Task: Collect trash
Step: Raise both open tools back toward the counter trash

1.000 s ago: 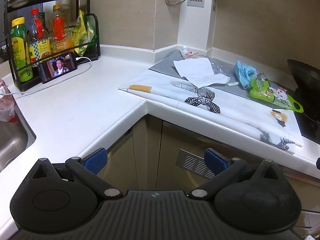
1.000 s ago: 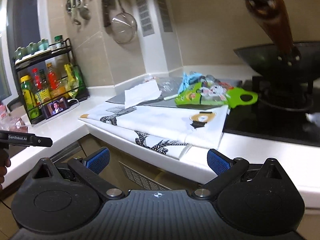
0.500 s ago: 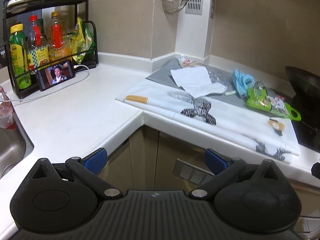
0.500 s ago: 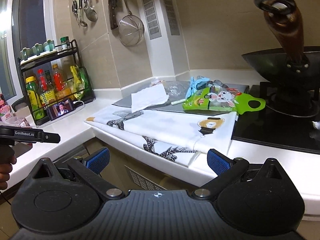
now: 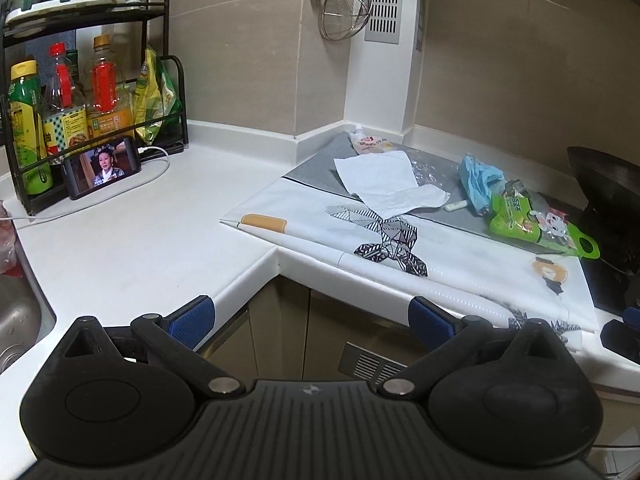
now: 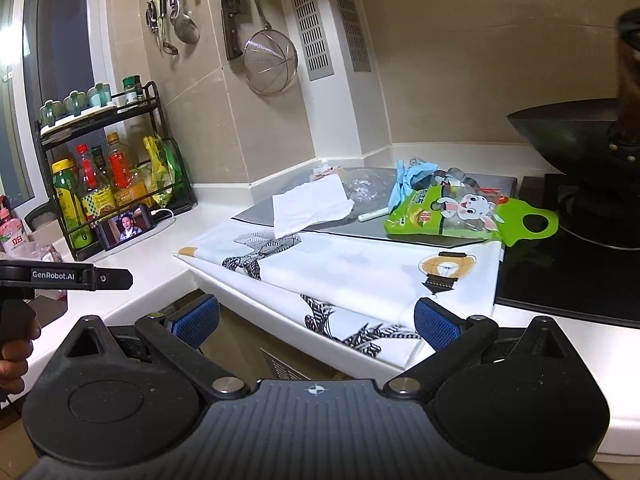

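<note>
Dim, warm indoor light; the white counter (image 5: pixel 132 240) stays evenly lit. Fisheye bending curves the edges. The wok handle (image 6: pixel 628 80) is blurred.

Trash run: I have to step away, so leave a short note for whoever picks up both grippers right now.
Left gripper: open, empty, short of the counter edge.
Right gripper: open, empty, also short of the counter.
Trash on the grey mat: white paper, blue bag, green snack pouch, small white tube.
Done: nothing picked up.
Left: gather all of it; no bin in view.
</note>
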